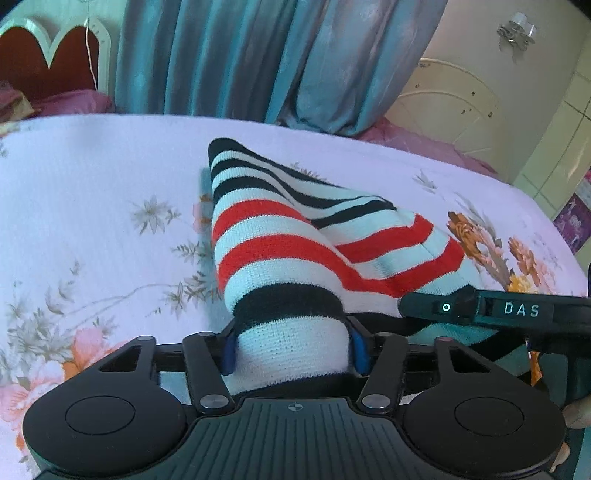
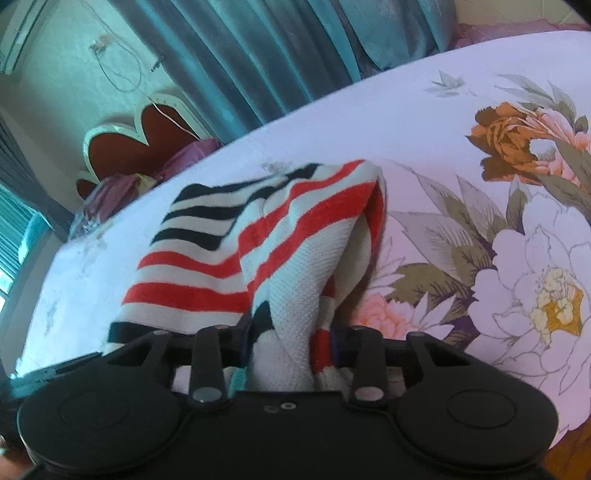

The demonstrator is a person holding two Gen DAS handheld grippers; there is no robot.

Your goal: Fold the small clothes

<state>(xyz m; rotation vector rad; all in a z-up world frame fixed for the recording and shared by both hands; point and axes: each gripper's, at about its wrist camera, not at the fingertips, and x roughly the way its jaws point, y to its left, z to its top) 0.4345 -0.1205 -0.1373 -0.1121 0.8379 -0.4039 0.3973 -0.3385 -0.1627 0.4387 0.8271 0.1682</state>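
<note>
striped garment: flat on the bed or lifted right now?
Lifted at the near edge. The striped garment rises bunched from the floral bedsheet into the left gripper and right gripper, both shut on it; its far end looks draped on the sheet.

Striped garment (image 1: 295,236) near end hidden inside left claw (image 1: 291,349); headboard (image 1: 51,48) cropped.

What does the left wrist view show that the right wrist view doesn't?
Only the left wrist view: the other gripper's black finger marked DAS reaching in from the right, a silver wall lamp, and cream cupboard doors.

Only the right wrist view: the large white peony print on the sheet, and a slatted window at far left.

Both: the red, white and navy striped knit garment, pinched in the left gripper and the right gripper, on the floral bedsheet, with teal curtains and a red headboard behind.
</note>
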